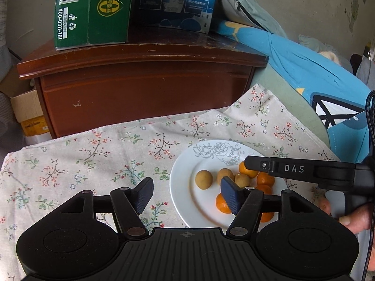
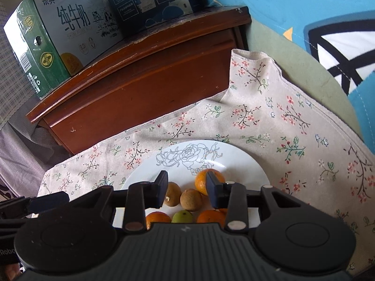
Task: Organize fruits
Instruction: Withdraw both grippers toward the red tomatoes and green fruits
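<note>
A white plate point(image 1: 185, 175) with a rose drawing sits on the floral cloth and holds several small oranges point(image 1: 265, 179) and brown round fruits point(image 1: 204, 179). In the right wrist view the plate point(image 2: 248, 164) also shows a green fruit point(image 2: 182, 216). My left gripper point(image 1: 187, 194) is open and empty, low over the plate's left edge. My right gripper point(image 2: 187, 193) is open just above the plate, with brown fruits point(image 2: 191, 199) between its fingers and an orange point(image 2: 201, 182) by its right finger. Its arm point(image 1: 304, 169) reaches over the plate from the right.
A brown wooden cabinet point(image 1: 145, 79) stands behind the cloth with a green milk carton box point(image 1: 93, 11) and a blue box point(image 1: 175, 2) on top. Blue bedding point(image 1: 304, 70) lies at the right. A cardboard box point(image 1: 25, 110) sits at the left.
</note>
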Available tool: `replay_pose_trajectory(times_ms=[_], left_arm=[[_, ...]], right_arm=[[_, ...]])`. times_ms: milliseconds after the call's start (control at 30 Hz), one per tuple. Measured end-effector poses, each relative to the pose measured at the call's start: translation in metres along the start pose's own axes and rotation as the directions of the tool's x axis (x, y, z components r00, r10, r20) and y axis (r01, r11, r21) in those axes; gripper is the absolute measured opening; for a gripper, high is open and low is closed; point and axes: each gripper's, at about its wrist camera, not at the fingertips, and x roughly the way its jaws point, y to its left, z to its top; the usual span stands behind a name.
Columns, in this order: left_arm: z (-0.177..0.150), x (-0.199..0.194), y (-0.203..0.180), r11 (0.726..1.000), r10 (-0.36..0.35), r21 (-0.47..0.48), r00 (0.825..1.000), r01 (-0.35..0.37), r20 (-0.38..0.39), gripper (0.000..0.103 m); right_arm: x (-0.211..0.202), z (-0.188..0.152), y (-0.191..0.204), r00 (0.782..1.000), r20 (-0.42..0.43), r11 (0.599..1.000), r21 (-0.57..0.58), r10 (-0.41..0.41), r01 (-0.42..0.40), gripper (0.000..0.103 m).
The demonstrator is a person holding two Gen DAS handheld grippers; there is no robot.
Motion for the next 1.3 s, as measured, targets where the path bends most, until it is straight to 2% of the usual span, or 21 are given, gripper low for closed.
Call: replay_pose_trajectory(times_ms=[100,400,500,800,1033,1300], left_arm=[[0.000,-0.008,0.003,0.999,0.033,0.007,0.999,-0.033,-0.008,0.068],[-0.005,-0.032,0.016,0.995,0.091,0.034,0.995,-0.090,-0.026,0.071],[-0.010,-0.041,0.022,0.993,0.109,0.038,0.994,-0.108,-0.029,0.076],[-0.028,-0.060,0.033,0.988,0.149,0.037,0.988,-0.148,-0.029,0.077],[-0.038,-0.060,0.042,0.985,0.174,0.010,0.983,-0.174,-0.061,0.078],[-0.037,-0.057,0.052,0.979,0.196,-0.036,0.978,-0.198,-0.069,0.079]], right_arm=[[-0.006,-0.004,0.003,1.000,-0.005,1.000,0.001,0.007,-0.007,0.037],[-0.023,-0.025,0.016,0.999,-0.036,0.999,0.000,0.041,-0.041,0.037],[-0.030,-0.036,0.025,0.997,-0.052,0.998,-0.022,0.057,-0.058,0.037],[-0.046,-0.069,0.042,0.990,-0.091,0.994,-0.017,0.110,-0.112,0.037],[-0.042,-0.087,0.050,0.979,-0.143,0.989,-0.012,0.145,-0.148,0.037],[-0.027,-0.102,0.064,0.969,-0.201,0.984,-0.069,0.147,-0.164,0.037]])
